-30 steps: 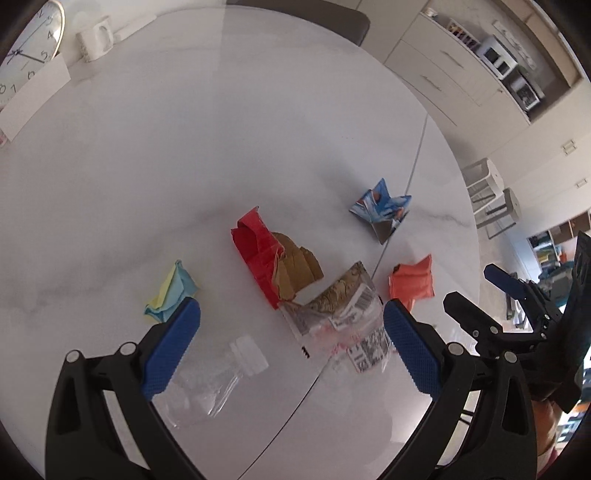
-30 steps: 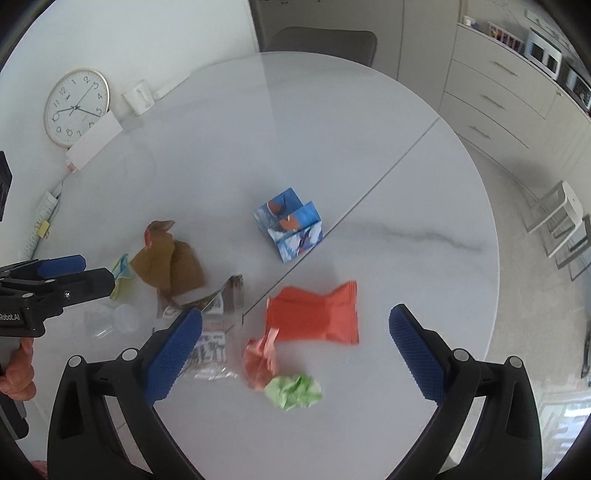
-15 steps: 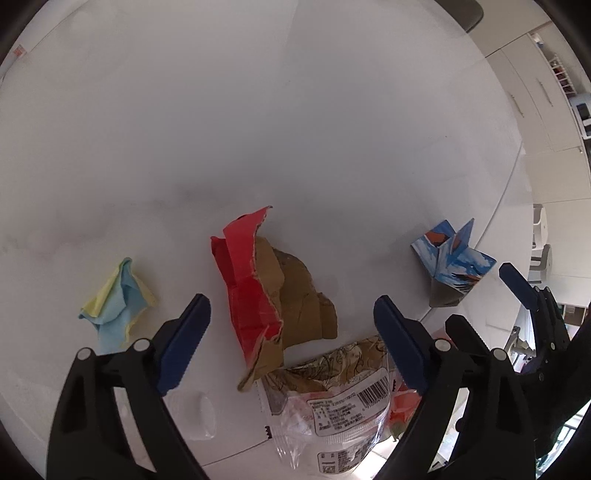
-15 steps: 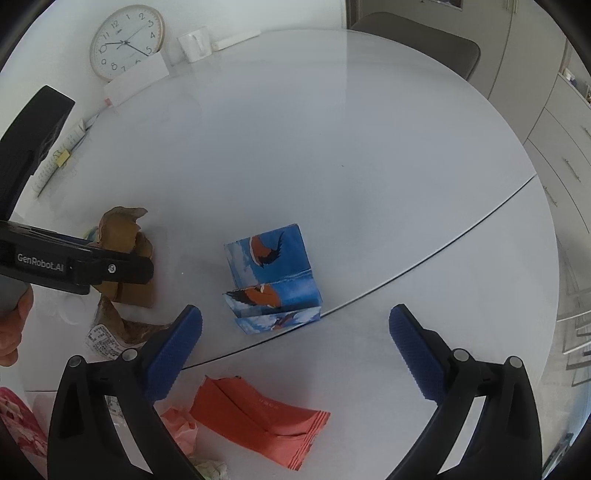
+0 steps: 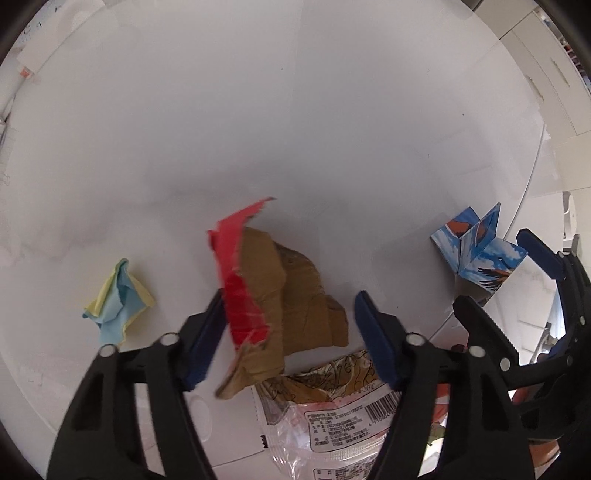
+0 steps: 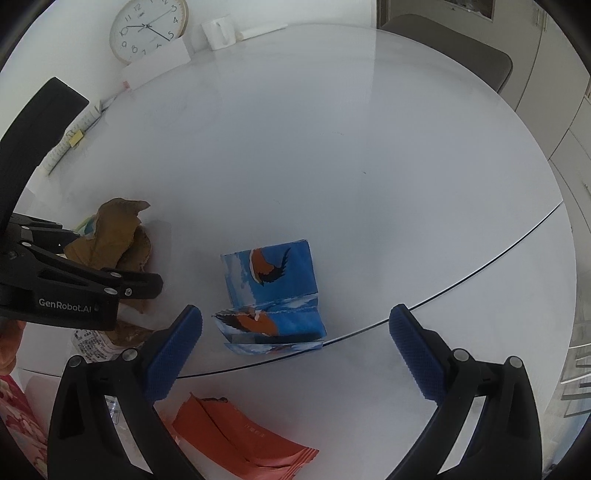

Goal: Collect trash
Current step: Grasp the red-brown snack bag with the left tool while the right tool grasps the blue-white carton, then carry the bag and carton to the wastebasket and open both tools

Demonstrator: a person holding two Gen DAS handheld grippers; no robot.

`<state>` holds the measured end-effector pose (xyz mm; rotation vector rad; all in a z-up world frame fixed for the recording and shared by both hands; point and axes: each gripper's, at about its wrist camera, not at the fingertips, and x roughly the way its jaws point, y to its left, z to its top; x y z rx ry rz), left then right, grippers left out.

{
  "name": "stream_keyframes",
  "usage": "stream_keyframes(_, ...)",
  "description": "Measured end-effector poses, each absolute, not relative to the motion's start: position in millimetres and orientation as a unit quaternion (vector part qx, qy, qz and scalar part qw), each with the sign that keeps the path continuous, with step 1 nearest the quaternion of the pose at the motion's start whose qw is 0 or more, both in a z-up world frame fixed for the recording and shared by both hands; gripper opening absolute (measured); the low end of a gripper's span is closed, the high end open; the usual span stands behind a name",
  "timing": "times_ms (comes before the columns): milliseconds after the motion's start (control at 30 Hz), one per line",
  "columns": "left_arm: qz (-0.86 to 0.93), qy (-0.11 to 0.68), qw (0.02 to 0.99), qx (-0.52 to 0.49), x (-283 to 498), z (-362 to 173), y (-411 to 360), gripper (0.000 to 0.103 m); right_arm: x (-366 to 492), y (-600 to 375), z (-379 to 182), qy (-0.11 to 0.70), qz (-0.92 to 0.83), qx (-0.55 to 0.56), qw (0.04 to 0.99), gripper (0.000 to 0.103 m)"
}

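Observation:
My left gripper is open, its jaws on either side of a torn red and brown cardboard piece, which also shows in the right wrist view. My right gripper is open, with a folded blue bird-print carton between and just beyond its jaws; the carton shows at the right of the left wrist view. A clear printed wrapper lies just below the cardboard. A yellow and blue crumpled paper lies to the left. An orange packet lies near me.
The round white table has a seam running across it. A wall clock, a white mug and a white box stand at the far edge. A grey chair sits behind the table; cabinets are at right.
My left gripper has moved forward and down and now straddles the red and brown cardboard, its jaws narrower. My right gripper has moved forward to the blue carton; the green and pink wads have left view.

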<state>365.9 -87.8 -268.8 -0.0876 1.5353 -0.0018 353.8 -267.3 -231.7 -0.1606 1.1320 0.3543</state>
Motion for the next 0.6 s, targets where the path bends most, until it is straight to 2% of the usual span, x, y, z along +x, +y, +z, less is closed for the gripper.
stream_keyframes(67, -0.009, 0.693, 0.719, -0.041, 365, -268, -93, 0.06, 355, -263, -232, 0.531, 0.164, -0.084, 0.827, 0.097)
stream_keyframes(133, -0.014, 0.691, 0.721, -0.041, 364, -265, -101, 0.059, 356, -261, -233, 0.533, 0.168, -0.085, 0.825, 0.081)
stream_keyframes(200, -0.019, 0.687, 0.726, -0.036, 363, -262, -106, 0.056, 359, -258, -235, 0.54, 0.17, -0.082, 0.82, 0.054)
stream_keyframes(367, -0.035, 0.67, 0.742, -0.024, 363, -244, -107, 0.054, 363, -260, -225, 0.532, 0.157, -0.061, 0.829, 0.053)
stream_keyframes(600, -0.057, 0.633, 0.771, -0.02, 352, -199, -113, 0.054, 338, -275, -178, 0.494, 0.121, -0.017, 0.861, 0.053)
